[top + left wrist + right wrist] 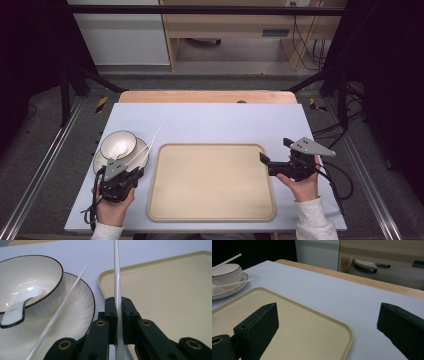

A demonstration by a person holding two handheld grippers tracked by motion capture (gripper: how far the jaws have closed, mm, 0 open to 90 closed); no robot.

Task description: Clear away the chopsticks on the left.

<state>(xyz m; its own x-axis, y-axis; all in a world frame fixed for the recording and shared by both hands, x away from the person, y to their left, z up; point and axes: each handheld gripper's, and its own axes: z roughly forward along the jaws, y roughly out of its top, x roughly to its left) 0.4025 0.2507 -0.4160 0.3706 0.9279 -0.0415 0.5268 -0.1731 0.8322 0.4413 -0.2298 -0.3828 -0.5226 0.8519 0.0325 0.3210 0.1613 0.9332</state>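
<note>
Seen from above, a person's two hands enter at the near edge of a pale blue table (210, 117), each holding a black two-jaw gripper; between them lies a bare beige tray (211, 182).

The left gripper (119, 315) has its jaws pressed together on a thin white chopstick (116, 277); the stick passes between the pads and runs on well past them, its long axis in line with the jaws, pointing away from the person along the tray's left edge; in the left gripper view it stands near upright, just left of the tray's rounded corner.

Just left of the held stick lies its mate, a second chopstick (60, 312), resting aslant on a white plate (82, 307) with a dark rim, its far tip leaning toward the held one; the two are near but apart.

Farther left on that plate sits a bowl (47, 267) with a white spoon (18, 308) inside it.

The right gripper (327, 325) hovers over the tray's right edge with jaws spread wide and nothing between them; it is well apart from the dishes, so the left hand is much the nearer to both sticks.

My reading: the held stick lies just beside the tray, to its left, so a short carry right should bring it over the tray, with its length kept along the tray's side.

Beyond the table are a wooden edge, grey floor and cabinets.
</note>
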